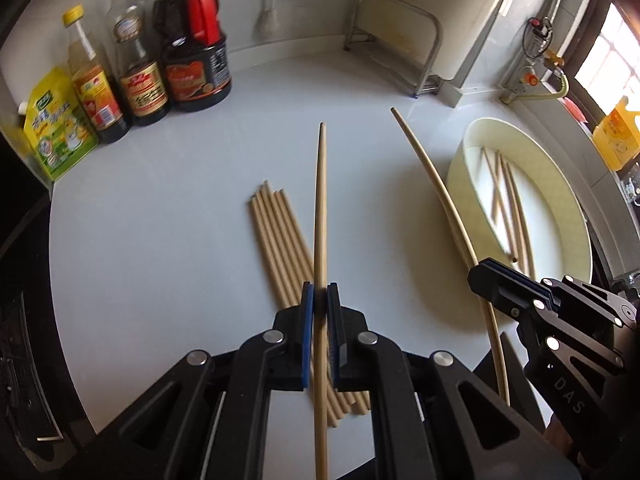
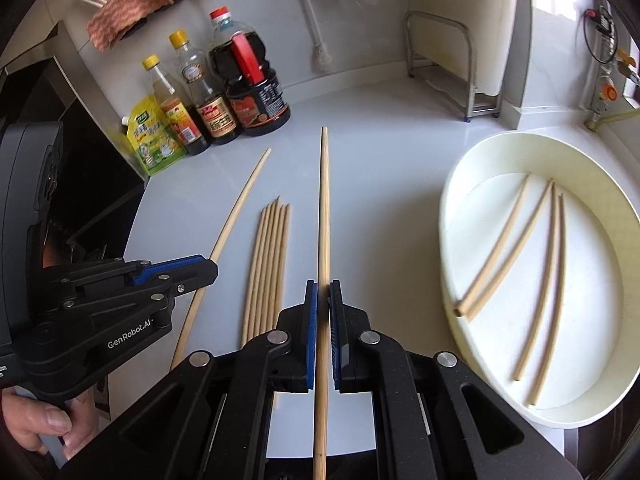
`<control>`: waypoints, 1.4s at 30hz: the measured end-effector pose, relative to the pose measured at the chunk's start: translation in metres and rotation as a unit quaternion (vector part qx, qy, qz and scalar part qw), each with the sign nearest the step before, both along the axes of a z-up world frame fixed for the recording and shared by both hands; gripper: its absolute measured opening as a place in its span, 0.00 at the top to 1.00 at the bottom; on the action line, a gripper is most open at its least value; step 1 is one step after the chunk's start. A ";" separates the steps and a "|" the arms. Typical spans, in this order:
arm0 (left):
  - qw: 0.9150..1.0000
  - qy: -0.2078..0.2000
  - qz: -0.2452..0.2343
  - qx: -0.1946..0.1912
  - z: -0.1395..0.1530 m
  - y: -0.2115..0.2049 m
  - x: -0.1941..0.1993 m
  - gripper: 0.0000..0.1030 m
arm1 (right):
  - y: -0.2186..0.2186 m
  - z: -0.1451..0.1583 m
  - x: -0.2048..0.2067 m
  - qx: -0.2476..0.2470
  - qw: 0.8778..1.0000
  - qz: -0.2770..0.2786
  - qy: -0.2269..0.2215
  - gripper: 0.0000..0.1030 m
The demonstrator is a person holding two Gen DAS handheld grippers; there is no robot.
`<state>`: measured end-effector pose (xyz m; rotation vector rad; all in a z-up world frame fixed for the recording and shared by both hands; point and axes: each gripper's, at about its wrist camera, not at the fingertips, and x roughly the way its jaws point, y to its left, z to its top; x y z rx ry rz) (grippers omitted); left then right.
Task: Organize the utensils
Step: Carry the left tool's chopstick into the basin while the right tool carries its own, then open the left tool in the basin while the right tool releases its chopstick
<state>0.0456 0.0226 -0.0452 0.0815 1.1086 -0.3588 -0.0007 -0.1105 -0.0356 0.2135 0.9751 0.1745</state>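
My left gripper (image 1: 320, 292) is shut on one wooden chopstick (image 1: 320, 208), lifted off the white counter and pointing away from me. My right gripper (image 2: 323, 290) is shut on a second chopstick (image 2: 324, 200) in the same way. Each view shows the other tool: the right gripper (image 1: 480, 272) with its chopstick (image 1: 442, 196), and the left gripper (image 2: 212, 266) with its chopstick (image 2: 241, 208). A bundle of several chopsticks (image 1: 280, 240) (image 2: 268, 264) lies on the counter below. To the right, a round white tray (image 1: 568, 200) (image 2: 448, 216) holds several chopsticks (image 2: 548, 264).
Sauce bottles (image 1: 192, 40) (image 2: 248, 80) and a green pouch (image 1: 56, 128) stand at the back left. A metal rack (image 1: 400, 40) (image 2: 452, 60) stands by the back wall. A person's hand (image 2: 36, 420) holds the left tool. The counter drops off at the dark left edge.
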 end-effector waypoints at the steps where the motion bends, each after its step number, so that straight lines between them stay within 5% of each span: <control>1: 1.000 -0.002 -0.012 -0.002 0.004 -0.010 0.001 0.93 | -0.010 0.003 -0.001 0.001 1.000 -0.012 -0.002 0.94; 14: 0.987 -0.016 -0.159 -0.035 0.033 -0.164 0.020 0.93 | -0.157 0.012 -0.027 0.009 0.985 -0.174 -0.011 0.94; 23: 0.983 -0.001 -0.185 -0.005 0.011 -0.229 0.048 0.93 | -0.206 -0.009 -0.019 0.020 0.977 -0.211 0.010 0.94; 32: 0.983 0.023 -0.179 0.026 -0.011 -0.244 0.069 0.91 | -0.223 -0.029 -0.002 0.034 0.975 -0.218 0.038 0.94; 33: 0.984 0.022 -0.176 0.027 -0.010 -0.243 0.070 0.89 | -0.224 -0.031 -0.001 0.036 0.974 -0.218 0.043 0.94; 36: 0.985 0.015 -0.168 0.029 -0.007 -0.241 0.071 0.59 | -0.225 -0.032 0.000 0.041 0.974 -0.218 0.041 0.91; 42: 0.986 0.014 -0.162 0.027 -0.003 -0.235 0.068 0.57 | -0.226 -0.029 -0.003 0.031 0.975 -0.219 0.033 0.91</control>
